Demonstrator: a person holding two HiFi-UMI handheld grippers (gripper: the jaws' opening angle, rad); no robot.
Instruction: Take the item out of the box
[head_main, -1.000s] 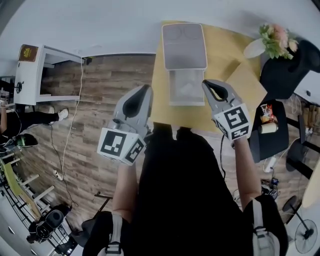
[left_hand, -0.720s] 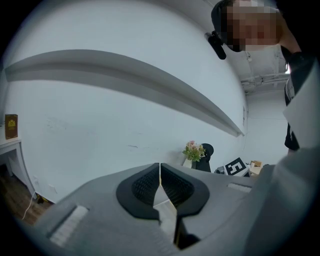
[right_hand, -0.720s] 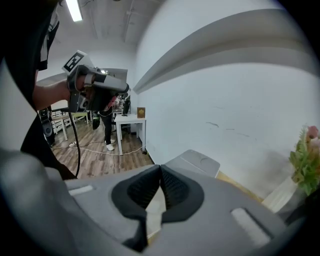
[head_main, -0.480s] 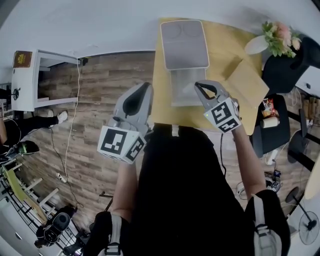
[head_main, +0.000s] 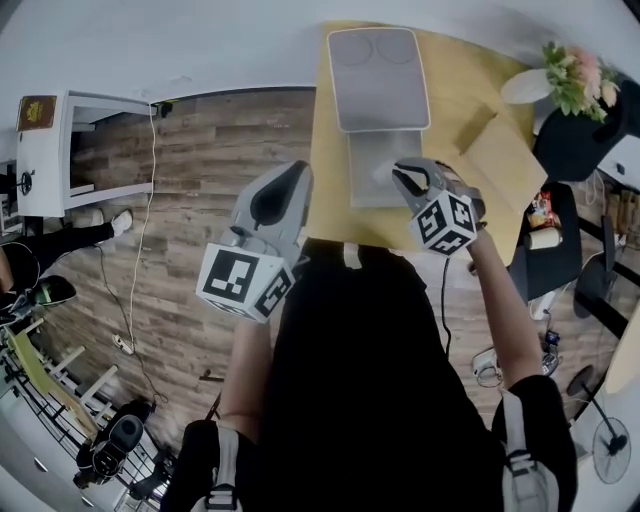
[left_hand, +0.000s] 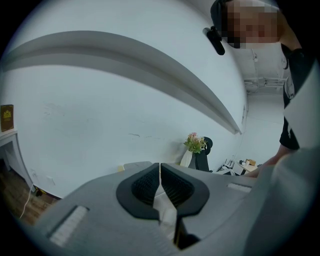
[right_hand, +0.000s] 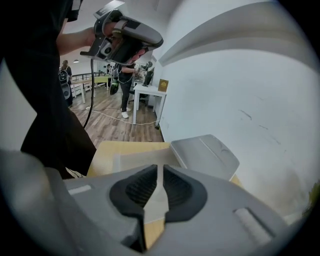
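A yellow table (head_main: 328, 170) stood with its far edge at a white wall, and plank floor (head_main: 200, 190) lay to its left. A pale grey box (head_main: 370, 170) sat near the table's middle, its lid (head_main: 378, 80) lying open and flat on the far side. Right of the box lay a tan cardboard sheet (head_main: 500, 160).
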